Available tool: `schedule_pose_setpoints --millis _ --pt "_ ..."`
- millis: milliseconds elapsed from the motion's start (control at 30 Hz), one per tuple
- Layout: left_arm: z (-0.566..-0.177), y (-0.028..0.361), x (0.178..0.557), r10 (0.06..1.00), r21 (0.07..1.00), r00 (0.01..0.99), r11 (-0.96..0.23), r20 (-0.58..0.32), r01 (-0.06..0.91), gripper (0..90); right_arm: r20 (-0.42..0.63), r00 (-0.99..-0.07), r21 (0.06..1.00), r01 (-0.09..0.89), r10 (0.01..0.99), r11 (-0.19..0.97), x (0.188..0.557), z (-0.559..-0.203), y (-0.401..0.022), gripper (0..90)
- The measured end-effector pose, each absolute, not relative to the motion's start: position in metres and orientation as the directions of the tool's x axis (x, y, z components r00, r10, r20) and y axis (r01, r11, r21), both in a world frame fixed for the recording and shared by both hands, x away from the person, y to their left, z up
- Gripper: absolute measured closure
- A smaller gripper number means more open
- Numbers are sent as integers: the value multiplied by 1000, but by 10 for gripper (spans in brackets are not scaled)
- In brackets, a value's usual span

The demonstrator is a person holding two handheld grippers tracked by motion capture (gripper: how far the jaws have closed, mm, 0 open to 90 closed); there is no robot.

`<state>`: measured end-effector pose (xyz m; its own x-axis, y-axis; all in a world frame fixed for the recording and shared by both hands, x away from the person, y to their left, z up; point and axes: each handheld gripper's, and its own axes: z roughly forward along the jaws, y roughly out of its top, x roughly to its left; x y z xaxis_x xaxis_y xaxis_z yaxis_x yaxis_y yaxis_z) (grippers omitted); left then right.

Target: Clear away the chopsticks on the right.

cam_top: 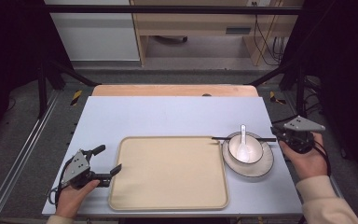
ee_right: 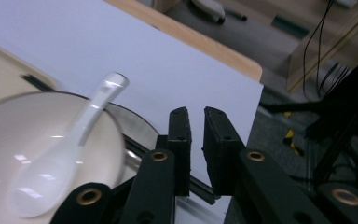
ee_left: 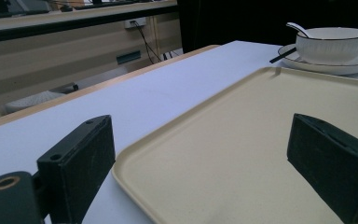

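Matte table (cam_top: 168, 114), rectangular tray (cam_top: 168, 172) — perhaps plastic

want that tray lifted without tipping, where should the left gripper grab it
Grip the tray by its raised rim at the near-left corner, coming in level from the left. The left gripper already has open jaws straddling that thin lip.

My high view is looking forward and down on the beige tray (cam_top: 168, 172) from above the near table edge. My left gripper view is skimming low across that tray's corner toward the bowl (ee_left: 332, 43). My right gripper view is hovering close over the same bowl, right of the tray.
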<state>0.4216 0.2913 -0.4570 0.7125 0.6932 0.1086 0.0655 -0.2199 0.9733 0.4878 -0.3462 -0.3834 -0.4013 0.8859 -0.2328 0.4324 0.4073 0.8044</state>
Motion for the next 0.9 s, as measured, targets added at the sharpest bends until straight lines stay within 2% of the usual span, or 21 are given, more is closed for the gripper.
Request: schedule_pose_setpoints --millis 67,267,400,633,900 --pt "-457 291 422 694 973 712 -222 108 69 72 -197 -395 785 484 897 386 505 -396 -354 894" --pt "-459 291 422 692 971 714 -229 107 76 74 -125 -418 699 607 900 379 540 -425 -357 900" --pt "-458 291 422 691 971 715 -226 105 76 76 -175 -421 631 646 890 430 550 -440 -355 900" --pt "-459 291 422 688 970 718 -230 105 78 79 -186 -423 601 665 887 444 538 -443 -353 897" --pt "-460 289 422 684 969 722 -232 101 84 83 -173 -411 609 669 895 425 500 -443 -355 873"
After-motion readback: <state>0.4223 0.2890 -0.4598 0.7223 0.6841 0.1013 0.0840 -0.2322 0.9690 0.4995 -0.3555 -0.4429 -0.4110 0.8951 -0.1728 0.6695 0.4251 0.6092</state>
